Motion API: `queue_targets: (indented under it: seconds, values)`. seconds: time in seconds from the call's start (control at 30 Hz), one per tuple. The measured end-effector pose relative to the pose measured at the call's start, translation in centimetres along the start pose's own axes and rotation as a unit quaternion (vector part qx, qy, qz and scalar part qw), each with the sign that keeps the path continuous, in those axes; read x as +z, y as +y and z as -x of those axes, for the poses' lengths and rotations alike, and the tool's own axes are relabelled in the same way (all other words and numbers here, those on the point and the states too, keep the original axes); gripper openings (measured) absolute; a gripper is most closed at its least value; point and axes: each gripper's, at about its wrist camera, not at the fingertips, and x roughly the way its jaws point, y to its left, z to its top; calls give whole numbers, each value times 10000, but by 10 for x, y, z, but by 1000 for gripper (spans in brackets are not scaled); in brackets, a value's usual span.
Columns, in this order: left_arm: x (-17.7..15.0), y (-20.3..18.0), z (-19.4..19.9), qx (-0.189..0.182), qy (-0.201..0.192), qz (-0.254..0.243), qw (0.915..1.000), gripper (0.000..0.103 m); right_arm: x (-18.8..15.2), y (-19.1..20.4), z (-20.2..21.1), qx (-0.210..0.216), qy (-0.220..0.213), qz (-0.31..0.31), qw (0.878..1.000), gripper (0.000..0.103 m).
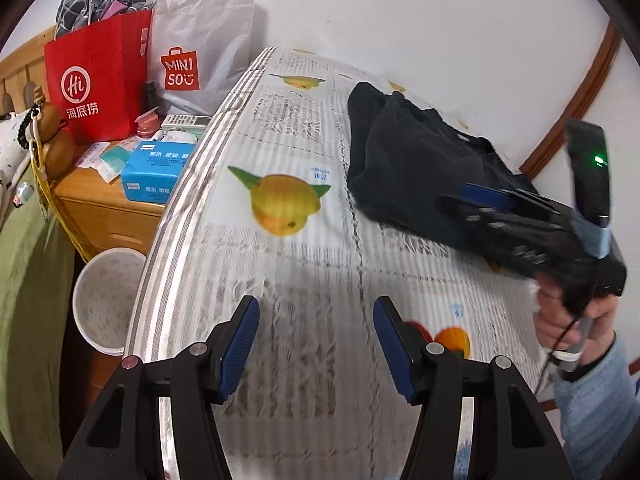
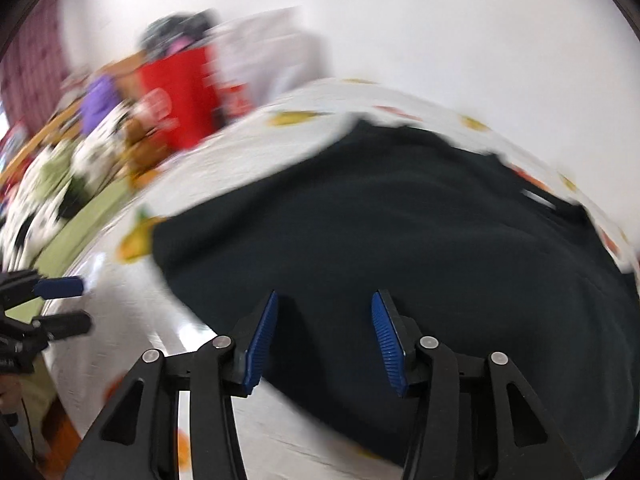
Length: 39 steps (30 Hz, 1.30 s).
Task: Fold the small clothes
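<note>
A dark, crumpled garment (image 1: 412, 160) lies on the fruit-print tablecloth (image 1: 288, 152) at the far right of the table. My left gripper (image 1: 316, 340) is open and empty over bare cloth, short of the garment. My right gripper (image 2: 324, 336) is open and empty, hovering just over the near part of the dark garment (image 2: 400, 232), which fills that blurred view. The right gripper also shows in the left wrist view (image 1: 476, 200), held over the garment's near edge. The left gripper shows at the left edge of the right wrist view (image 2: 60, 304), open.
A wooden nightstand (image 1: 92, 208) left of the table holds a red bag (image 1: 96, 80), a white Miniso bag (image 1: 200, 48), a blue tissue box (image 1: 156, 172) and small items. A white bin (image 1: 108, 300) stands below. A white wall runs behind the table.
</note>
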Motion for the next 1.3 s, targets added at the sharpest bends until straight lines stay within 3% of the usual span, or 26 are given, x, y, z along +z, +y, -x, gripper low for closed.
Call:
queue_targets:
  seconds: [0.07,0.2,0.3,0.43,0.47,0.5,0.57,0.7,0.83,0.9,1.0,1.13,1.3]
  values:
    - [-4,5,3,-43,-34,25,10000,58,2,29,-2,-6,-50,253,9997,53]
    - [-10,13,5,-219,-70,92,9997,59,1,70,-3,391,24,785,9961,54]
    - [-10,13,6,-243,-111,76,9996,59,3,92,-16,-109,-16,1199,9927,54]
    - [-10,12,6,-309,-93,62,9995,59,12,95,-34,-530,-141,1147,9919,54]
    - [-10,10,6,-309,-89,44,9995,59,13,91,-36,-567,-186,1142,9917,48]
    - [-10,9,5,-312,-80,23,9995,59,16,87,-39,-634,-220,1121,9914,26]
    - [-9,5,3,-300,-40,-35,9995,59,19,76,-42,-729,-263,983,9921,21]
    - [-4,-8,-3,-299,27,-163,9994,59,32,42,-8,-296,-744,244,9965,18]
    - [9,-34,-11,-348,37,-386,9986,59,40,-14,49,-313,-1545,-577,9858,18]
    - [15,-52,-15,-445,0,-553,9975,59,33,-60,77,-531,-1844,-1060,9757,17]
    - [25,-80,-26,-624,-27,-799,9948,59,10,-122,104,-745,-2071,-1764,9594,17]
    - [35,-124,-44,-863,36,-1112,9900,59,-39,-192,123,-882,-2068,-2586,9395,17]
    - [34,-184,-69,-1105,164,-1551,9816,61,-104,-235,120,-1004,-1910,-3190,9229,19]
